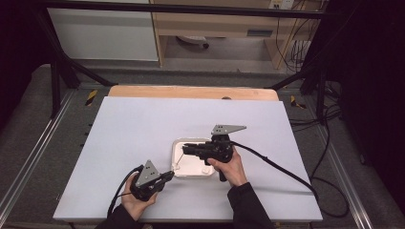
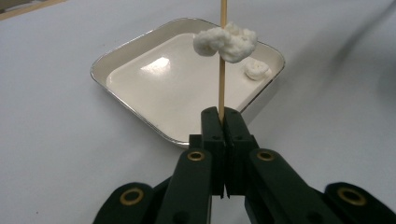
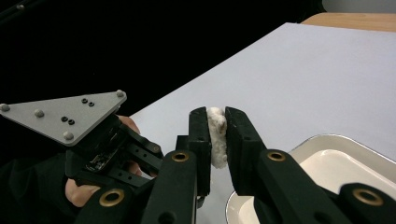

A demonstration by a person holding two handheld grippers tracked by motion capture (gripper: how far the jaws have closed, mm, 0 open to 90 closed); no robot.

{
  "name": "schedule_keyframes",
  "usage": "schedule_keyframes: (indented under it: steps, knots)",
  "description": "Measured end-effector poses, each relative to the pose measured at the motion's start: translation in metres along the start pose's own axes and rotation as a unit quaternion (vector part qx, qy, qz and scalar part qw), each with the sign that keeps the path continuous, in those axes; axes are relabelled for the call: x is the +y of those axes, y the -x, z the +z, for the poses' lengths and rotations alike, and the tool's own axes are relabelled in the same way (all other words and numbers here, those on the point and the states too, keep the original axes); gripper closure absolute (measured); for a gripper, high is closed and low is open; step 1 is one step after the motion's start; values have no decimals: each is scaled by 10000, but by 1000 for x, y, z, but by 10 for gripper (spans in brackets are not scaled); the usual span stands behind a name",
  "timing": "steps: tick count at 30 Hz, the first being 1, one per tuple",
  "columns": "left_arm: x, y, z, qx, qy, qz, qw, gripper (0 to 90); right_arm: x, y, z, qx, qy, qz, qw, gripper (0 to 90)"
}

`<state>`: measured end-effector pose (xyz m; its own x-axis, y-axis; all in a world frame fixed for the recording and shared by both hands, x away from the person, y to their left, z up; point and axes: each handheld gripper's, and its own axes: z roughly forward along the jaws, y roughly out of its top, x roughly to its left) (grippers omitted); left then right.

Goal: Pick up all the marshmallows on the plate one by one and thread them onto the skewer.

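Item: wooden skewer (image 2: 222,56), thin and pale. Held by the left gripper (image 2: 223,116), fingers pressed together on its lower end. It stands upright in the left gripper view, over the tray; the upright hold likely keeps the free tip open for loading.

Item: white fluffy pieces. One clump (image 2: 227,43) is already threaded on the skewer, above the tray floor. One small piece (image 2: 257,70) lies loose in the tray's far corner. A third piece (image 3: 216,135) is pinched flat between the fingers of the right gripper (image 3: 216,122), apparently to be pushed onto the skewer next.

Item: white square tray (image 1: 177,144), shallow, raised rim, resting on the desk (image 1: 143,124) near its front centre. It seems to serve as stock holder and catch-all under the skewer.

Positions: in the high view the left gripper (image 1: 168,175) sits at the tray's near left corner, and the right gripper (image 1: 186,149) reaches across the tray from the right, pointing left.

Clearances: the desk is bare on all sides of the tray, with wide room left, right and beyond. The near edge lies close to both hands. The two grippers are near each other, so the approach to the skewer tip is the tight spot.
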<state>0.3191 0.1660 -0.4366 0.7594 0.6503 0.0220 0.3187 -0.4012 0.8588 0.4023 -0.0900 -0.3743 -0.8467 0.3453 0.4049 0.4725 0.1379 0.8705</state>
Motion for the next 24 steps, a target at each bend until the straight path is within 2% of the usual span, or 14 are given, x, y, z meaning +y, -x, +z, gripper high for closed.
schedule_keyframes:
  steps: [20, 21, 22, 23, 24]
  knots:
    - [1, 0, 0, -28, 49, -32, 10000, 892, -6, -2, 5, 39, -34, 25, 10000, 816]
    - [3, 0, -2, -82, 187, -53, 9998, 892, -8, -2, 6, 45, -114, 30, 9999, 814]
    - [7, 2, -3, -62, 227, -7, 9997, 891, -11, -1, 10, 85, -334, 62, 9994, 813]
    - [9, 3, -3, -11, 222, 66, 9997, 891, -16, -1, 15, 86, -409, 56, 9991, 811]
    - [9, 2, -2, 12, 221, 47, 9997, 891, -19, 0, 17, 114, -386, 87, 9992, 811]
